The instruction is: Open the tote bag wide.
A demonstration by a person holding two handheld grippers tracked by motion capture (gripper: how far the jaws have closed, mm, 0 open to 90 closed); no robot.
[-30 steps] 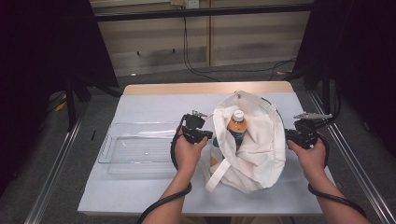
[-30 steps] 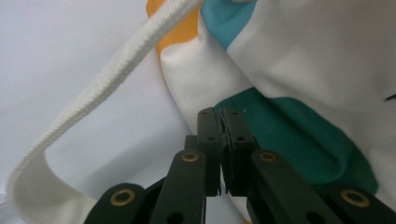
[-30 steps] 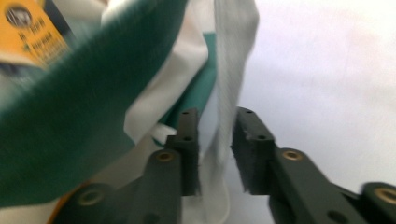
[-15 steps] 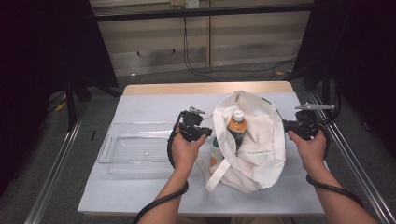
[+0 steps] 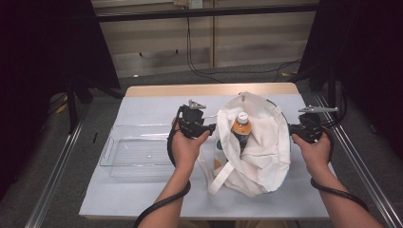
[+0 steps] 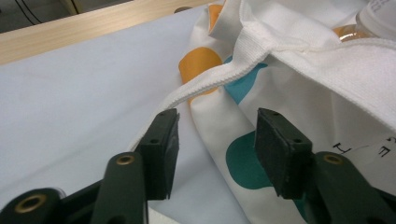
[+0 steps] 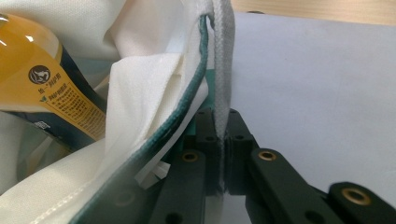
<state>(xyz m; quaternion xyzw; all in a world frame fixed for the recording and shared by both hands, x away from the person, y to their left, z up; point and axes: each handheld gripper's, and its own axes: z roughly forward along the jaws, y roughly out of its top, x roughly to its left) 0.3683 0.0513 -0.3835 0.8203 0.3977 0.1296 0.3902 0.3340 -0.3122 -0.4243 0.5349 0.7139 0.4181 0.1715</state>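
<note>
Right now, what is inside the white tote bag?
The white tote bag holds one upright bottle with amber liquid and a white cap. Its base, and anything lower in the bag, is covered by fabric.

Your high view sits above your side of the table (image 5: 142, 199) and faces forward and down, far enough back to take in the whole top and both forearms. Your left gripper view rides low and close, looking along its jaws at the tote bag (image 6: 299, 107) from the side. Your right gripper view is closer still — pressed up to the bag's rim (image 7: 219, 70), with the bottle (image 7: 42, 79) just inside. All three views share the bag and the white table cover.
</note>
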